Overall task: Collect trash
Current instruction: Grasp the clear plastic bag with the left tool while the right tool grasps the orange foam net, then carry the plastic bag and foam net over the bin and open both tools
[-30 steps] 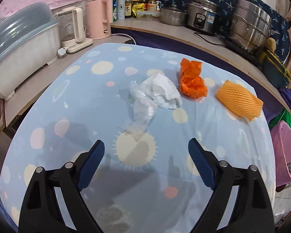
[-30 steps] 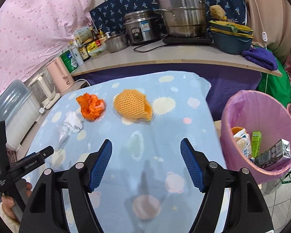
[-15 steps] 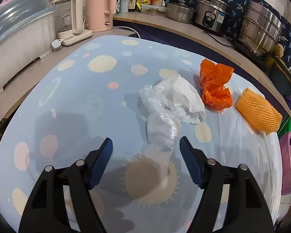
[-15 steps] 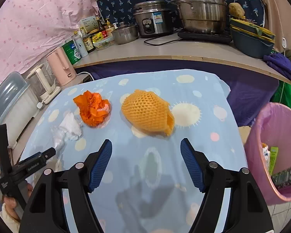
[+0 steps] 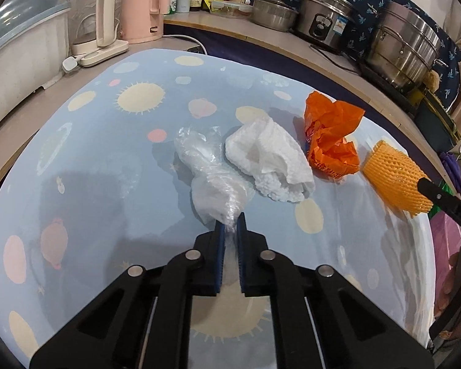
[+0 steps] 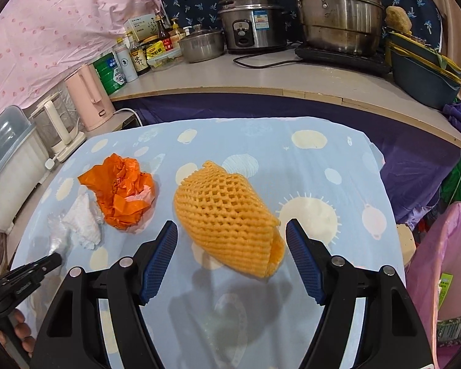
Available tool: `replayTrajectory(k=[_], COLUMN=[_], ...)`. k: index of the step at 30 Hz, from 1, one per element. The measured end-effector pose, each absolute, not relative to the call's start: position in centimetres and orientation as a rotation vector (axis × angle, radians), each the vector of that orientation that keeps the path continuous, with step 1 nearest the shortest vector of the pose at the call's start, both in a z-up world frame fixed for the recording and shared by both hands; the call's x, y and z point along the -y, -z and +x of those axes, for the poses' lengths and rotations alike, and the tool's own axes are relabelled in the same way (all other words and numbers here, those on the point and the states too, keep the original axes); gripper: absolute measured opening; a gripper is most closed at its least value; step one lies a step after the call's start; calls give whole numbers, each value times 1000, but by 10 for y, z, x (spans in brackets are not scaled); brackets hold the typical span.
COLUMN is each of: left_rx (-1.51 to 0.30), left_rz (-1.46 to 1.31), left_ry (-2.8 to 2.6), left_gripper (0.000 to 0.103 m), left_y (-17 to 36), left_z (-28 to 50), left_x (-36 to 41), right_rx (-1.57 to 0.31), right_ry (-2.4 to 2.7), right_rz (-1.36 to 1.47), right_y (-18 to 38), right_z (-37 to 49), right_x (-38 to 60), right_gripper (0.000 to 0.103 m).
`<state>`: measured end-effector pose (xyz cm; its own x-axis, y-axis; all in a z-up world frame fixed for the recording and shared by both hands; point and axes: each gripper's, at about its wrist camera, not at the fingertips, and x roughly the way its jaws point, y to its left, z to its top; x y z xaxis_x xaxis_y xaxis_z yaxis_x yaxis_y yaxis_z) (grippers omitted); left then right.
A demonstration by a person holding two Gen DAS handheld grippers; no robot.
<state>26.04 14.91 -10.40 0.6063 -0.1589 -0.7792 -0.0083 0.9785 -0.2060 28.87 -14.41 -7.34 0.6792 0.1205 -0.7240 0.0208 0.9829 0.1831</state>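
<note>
On the tablecloth [image 5: 86, 184], left gripper [image 5: 230, 230], wide 1 second ago, closing on clear plastic bag [image 5: 212, 181]; right gripper [image 6: 232, 246] apart around foam net [image 6: 227, 215].

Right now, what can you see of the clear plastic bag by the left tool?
The clear plastic bag is a thin, crinkled, see-through film, bunched and twisted, lying on the blue patterned tablecloth. Its narrow near end is pinched between the pads of the left tool, whose jaws are closing. Its far side lies against the crumpled white paper towel.
</note>
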Motion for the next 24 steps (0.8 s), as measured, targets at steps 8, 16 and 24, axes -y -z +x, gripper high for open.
replayTrajectory(k=[8, 16, 24], left_rx=[-883, -868, -853], left_rz=[-209, -186, -167], left_ry=[123, 208, 362], left_gripper=[7, 7, 7], left_y=[77, 52, 25], left_z=[239, 207, 169], left_x=[-144, -117, -66], right_rx=[-881, -825, -746], right_ry=[-94, -118, -63], right_rz=[189, 246, 321], right_y=[88, 63, 23], right_z=[289, 244, 167], right_x=[139, 147, 190], right_gripper=[19, 12, 12])
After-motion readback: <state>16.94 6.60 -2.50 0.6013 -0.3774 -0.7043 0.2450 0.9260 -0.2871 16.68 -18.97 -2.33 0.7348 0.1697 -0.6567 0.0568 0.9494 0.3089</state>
